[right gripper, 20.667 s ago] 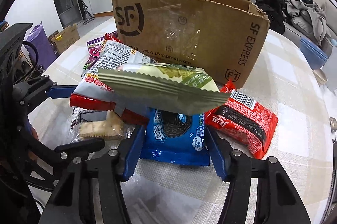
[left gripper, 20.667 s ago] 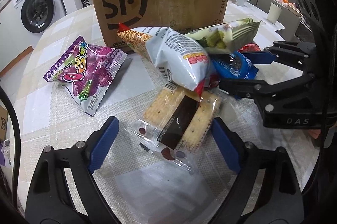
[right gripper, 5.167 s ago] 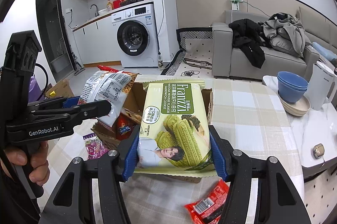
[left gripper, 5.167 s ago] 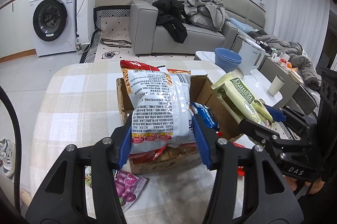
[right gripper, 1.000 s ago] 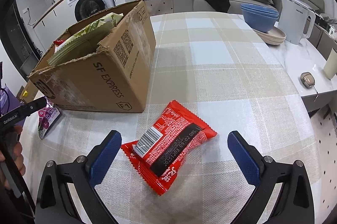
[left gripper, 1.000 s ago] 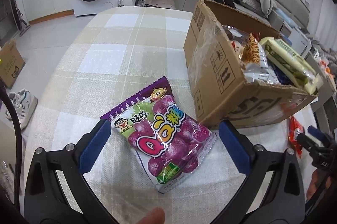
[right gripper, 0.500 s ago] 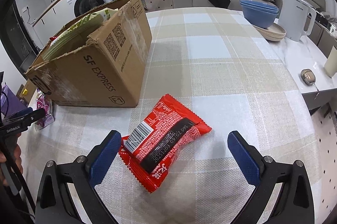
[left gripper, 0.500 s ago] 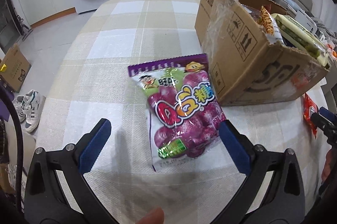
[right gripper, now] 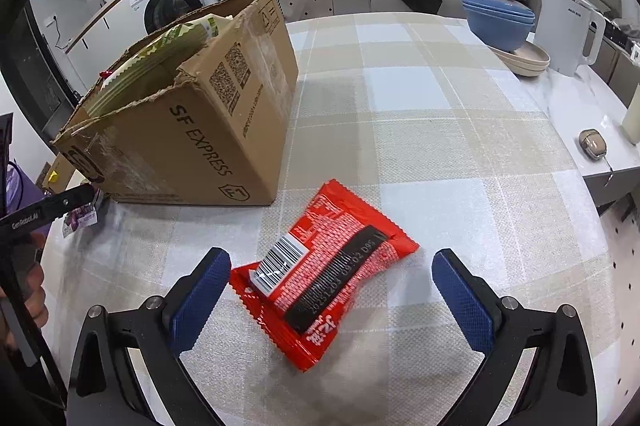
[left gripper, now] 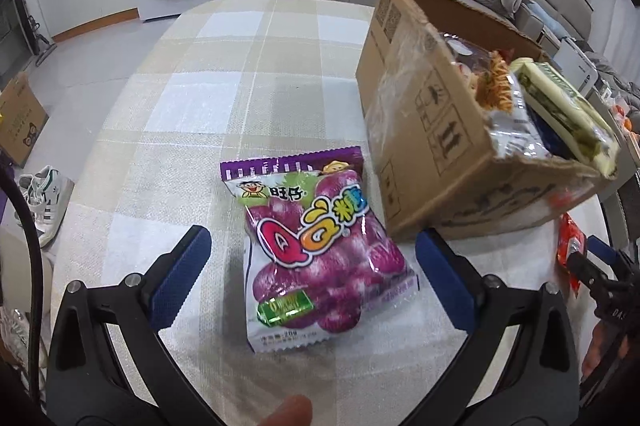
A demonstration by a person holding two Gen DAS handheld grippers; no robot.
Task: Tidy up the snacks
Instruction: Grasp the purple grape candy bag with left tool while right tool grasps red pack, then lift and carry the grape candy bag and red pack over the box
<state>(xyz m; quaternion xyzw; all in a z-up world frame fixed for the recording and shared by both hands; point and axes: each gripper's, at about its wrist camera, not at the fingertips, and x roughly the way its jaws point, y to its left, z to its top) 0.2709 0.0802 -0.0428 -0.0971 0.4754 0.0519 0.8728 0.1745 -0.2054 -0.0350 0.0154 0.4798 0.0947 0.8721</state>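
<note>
A purple grape-candy bag [left gripper: 316, 246] lies flat on the checked tablecloth, between the wide-apart blue pads of my left gripper [left gripper: 320, 278], which is open and not touching it. In the right wrist view a red snack packet [right gripper: 324, 274] lies on the cloth between the spread fingers of my right gripper [right gripper: 340, 302], also open. The cardboard box [left gripper: 444, 153] stands just right of the purple bag; the same box [right gripper: 192, 129] is left of the red packet. Several snack packs, among them a green cookie pack [left gripper: 568, 109], stick out of its top.
Blue bowls [right gripper: 500, 17] and a white kettle [right gripper: 568, 29] stand at the table's far right, with a small mouse-like object [right gripper: 594, 143] on a side surface. Sofa with clothes behind. Shoes [left gripper: 44, 197] on the floor beyond the left table edge.
Both grippers have come closer to their packets over the last second: the purple bag now lies between the left pads and the red packet between the right ones. Earlier, snack packs were carried into the box.
</note>
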